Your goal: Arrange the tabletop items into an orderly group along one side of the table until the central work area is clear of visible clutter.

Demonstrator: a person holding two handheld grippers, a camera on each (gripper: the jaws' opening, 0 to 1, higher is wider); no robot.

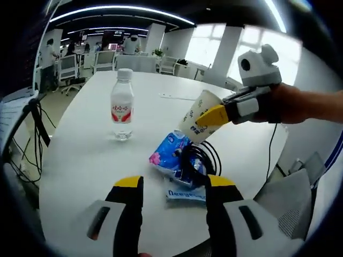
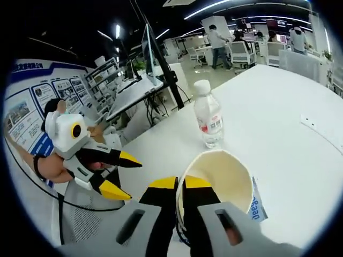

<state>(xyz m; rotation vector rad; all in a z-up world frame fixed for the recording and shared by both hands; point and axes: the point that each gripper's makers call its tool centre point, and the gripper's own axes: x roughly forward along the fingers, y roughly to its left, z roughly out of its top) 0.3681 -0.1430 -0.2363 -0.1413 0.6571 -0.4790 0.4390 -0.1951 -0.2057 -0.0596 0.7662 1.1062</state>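
Behind the big white table (image 1: pixel 80 160) is a bright office with desks and chairs, and a water bottle (image 1: pixel 122 105) stands upright on the tabletop. The right gripper (image 1: pixel 210 119) has its jaws pinched on the rim of a paper cup (image 1: pixel 196 116), holding it tilted in the air just above a blue tissue pack (image 1: pixel 169 152) and a black cable (image 1: pixel 199 156). The left gripper (image 1: pixel 174 184) hangs near that pile with its jaws apart, holding nothing.
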